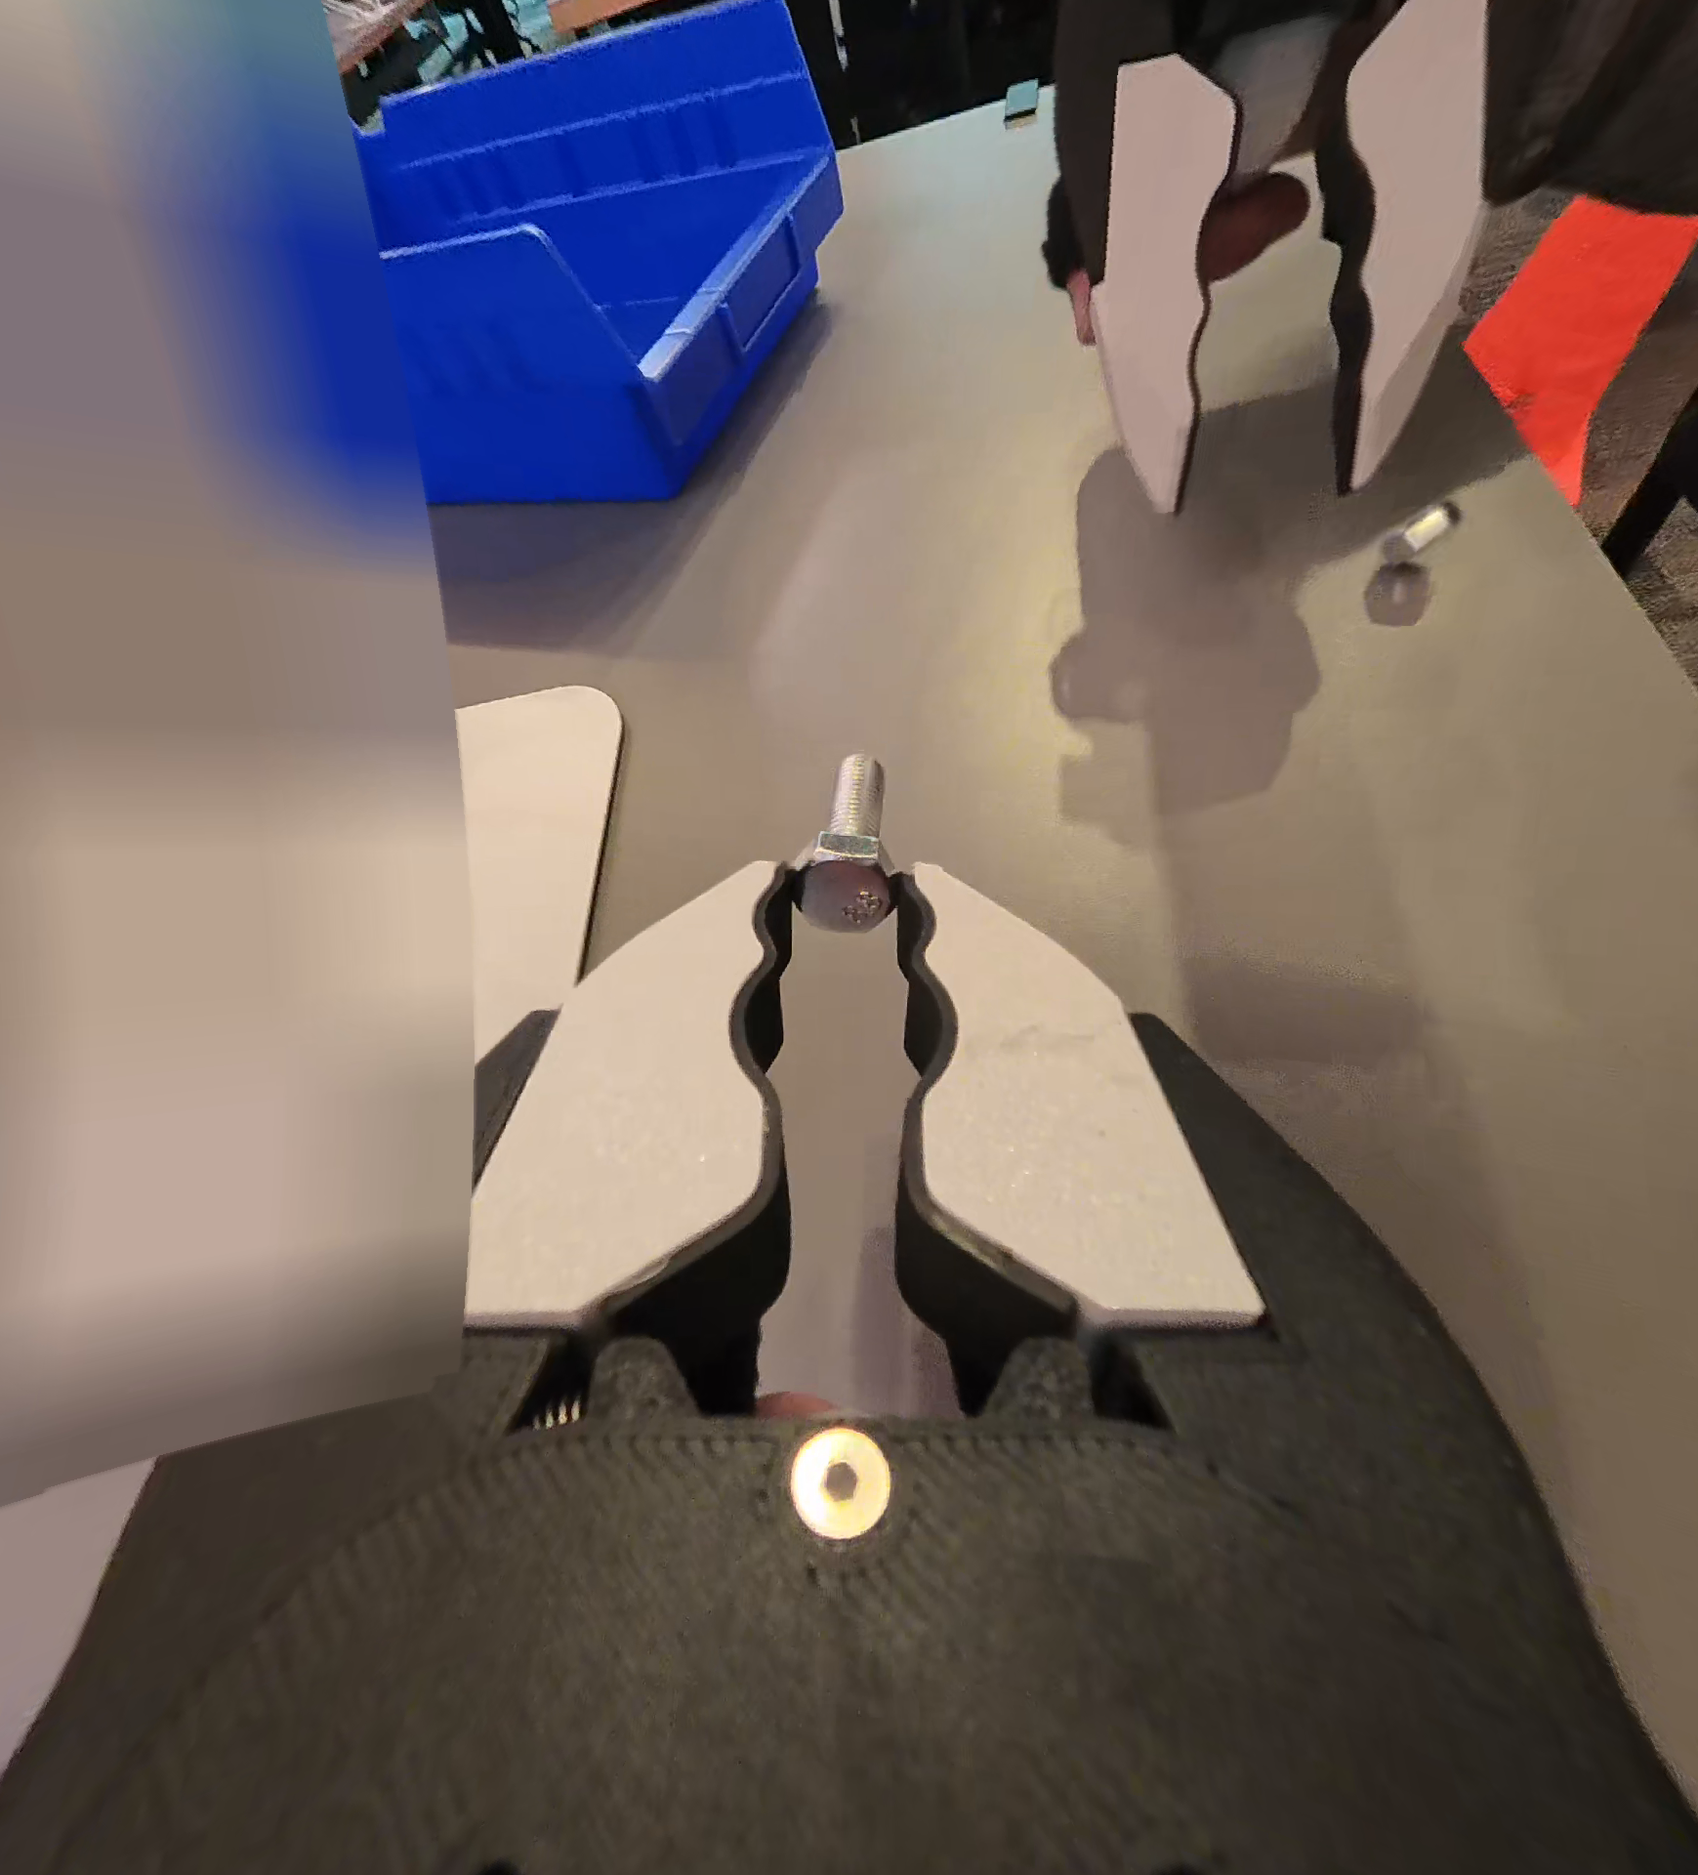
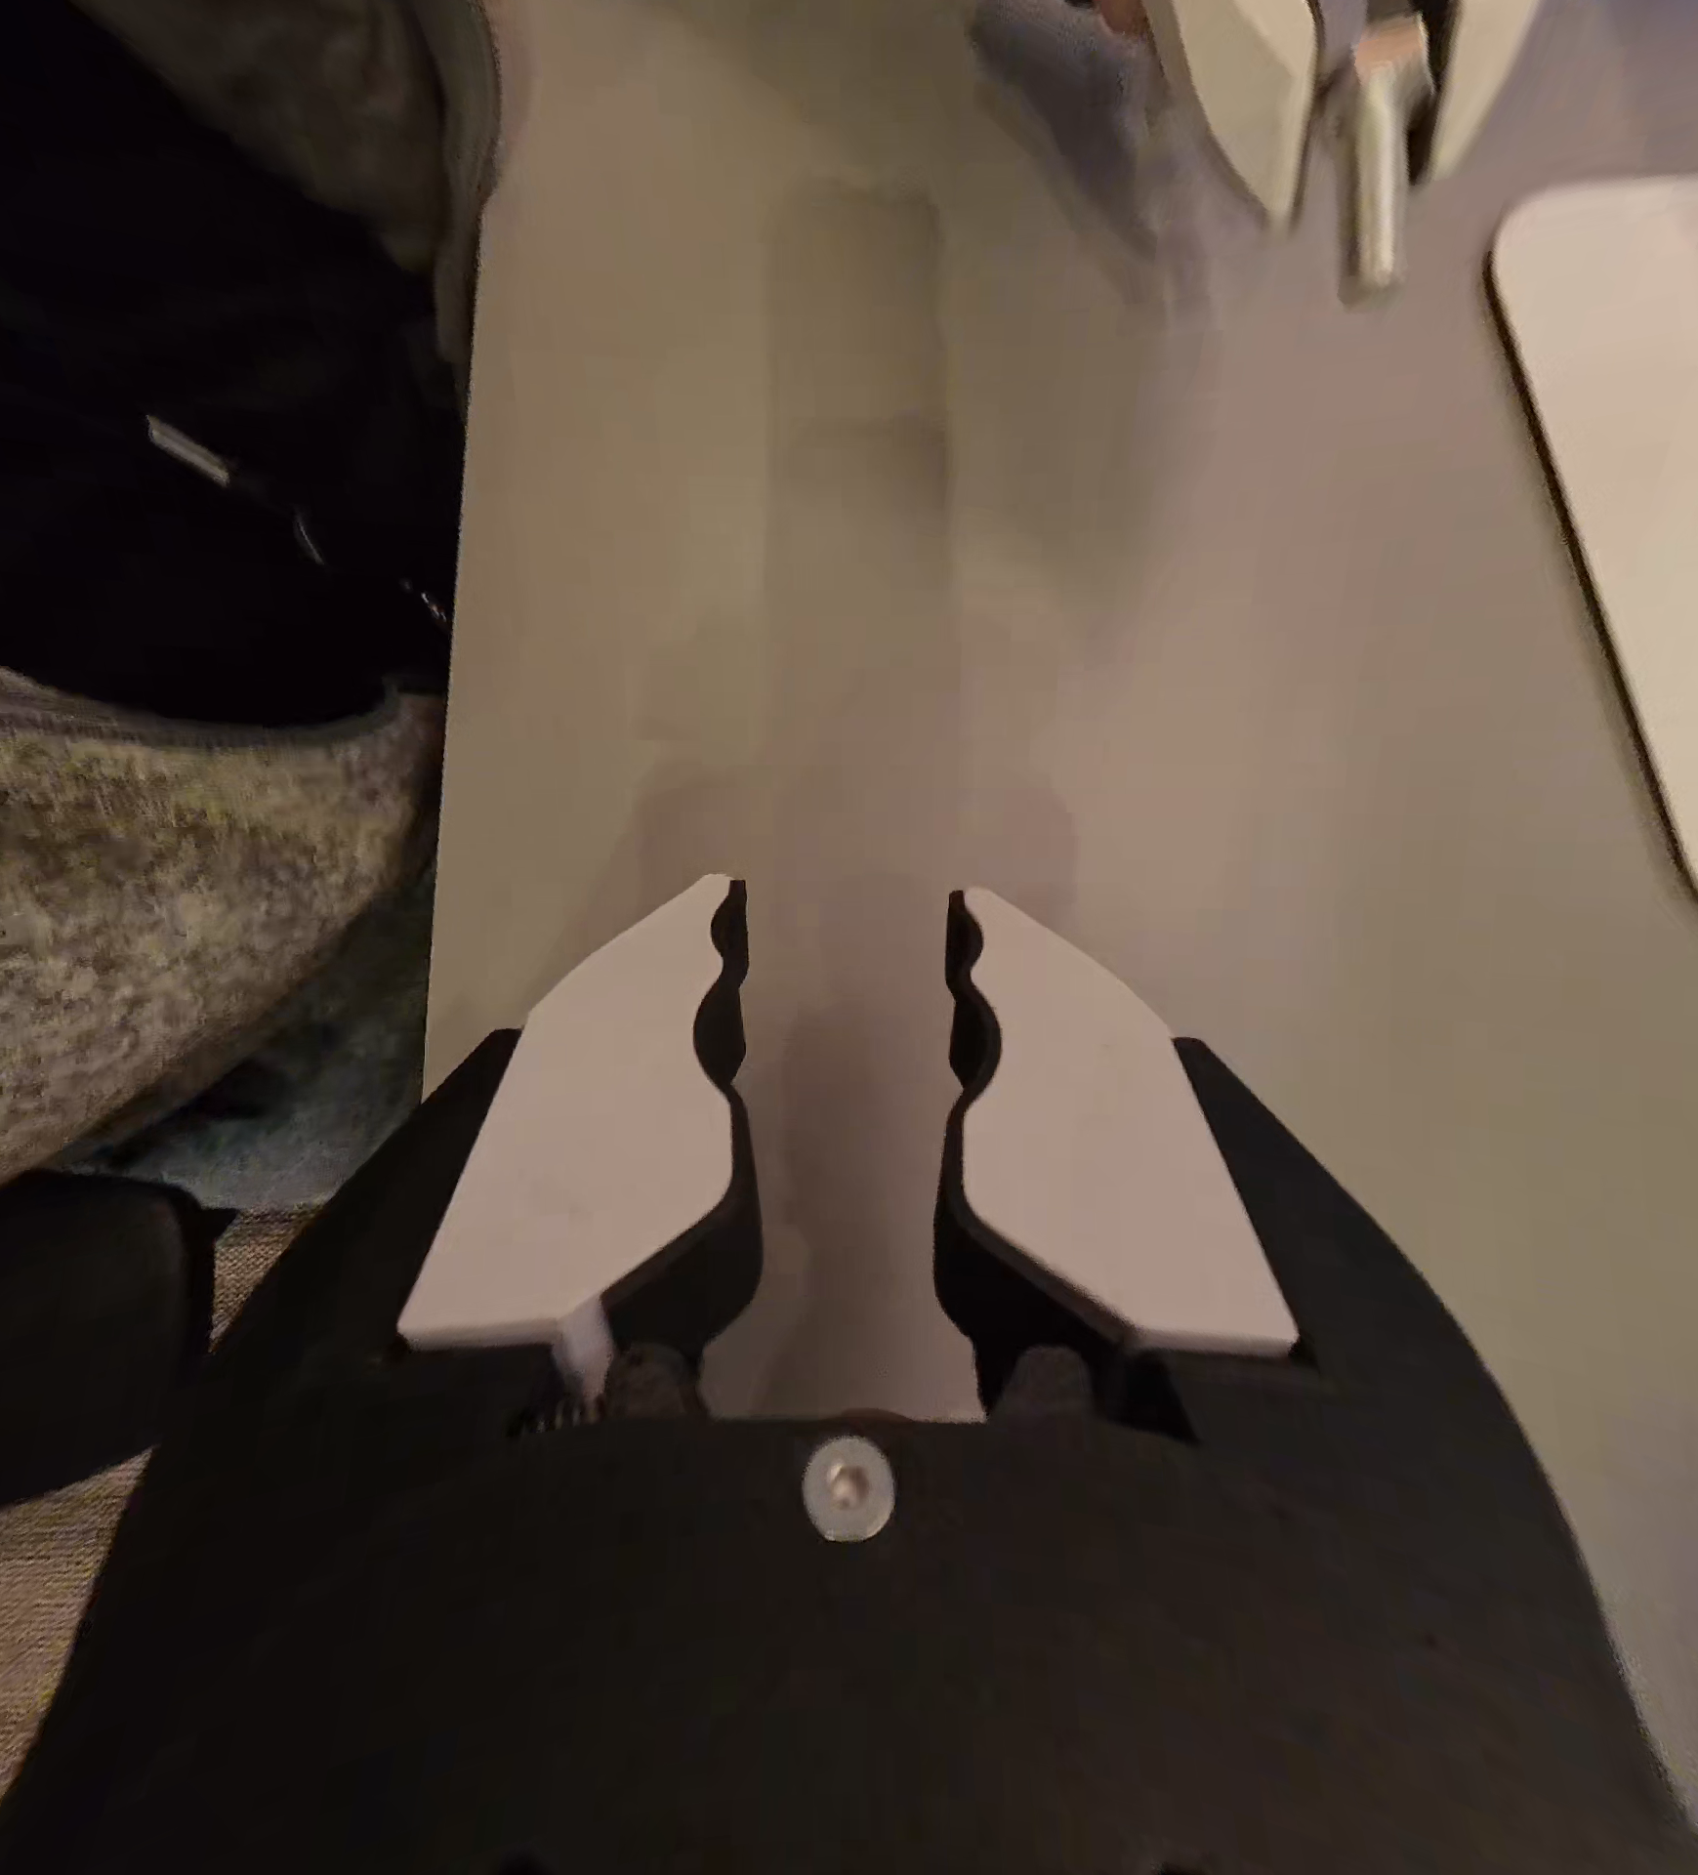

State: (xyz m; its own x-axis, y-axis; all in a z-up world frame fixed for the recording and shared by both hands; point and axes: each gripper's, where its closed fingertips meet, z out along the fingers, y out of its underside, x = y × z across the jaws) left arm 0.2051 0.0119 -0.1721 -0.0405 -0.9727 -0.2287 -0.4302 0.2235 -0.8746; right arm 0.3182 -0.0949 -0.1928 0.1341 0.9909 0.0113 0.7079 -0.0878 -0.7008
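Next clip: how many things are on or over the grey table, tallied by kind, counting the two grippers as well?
Bolts: 2, one held by its head in the left gripper, one lying loose near the open right gripper
Blue bins: 1
White boards: 1
Grippers: 2
Total: 6

Workshop, grey worktable (image 1: 926, 568), blue parts bin (image 1: 611, 254), loose bolt (image 1: 1423, 533)

No writing, label, brand or number can be read anywhere in either view. Only faint stamped marks are seen on the head of the bolt (image 1: 842, 898), and they are too small and blurred to be made out. Nothing printed is seen on the blue bin (image 1: 611, 274).
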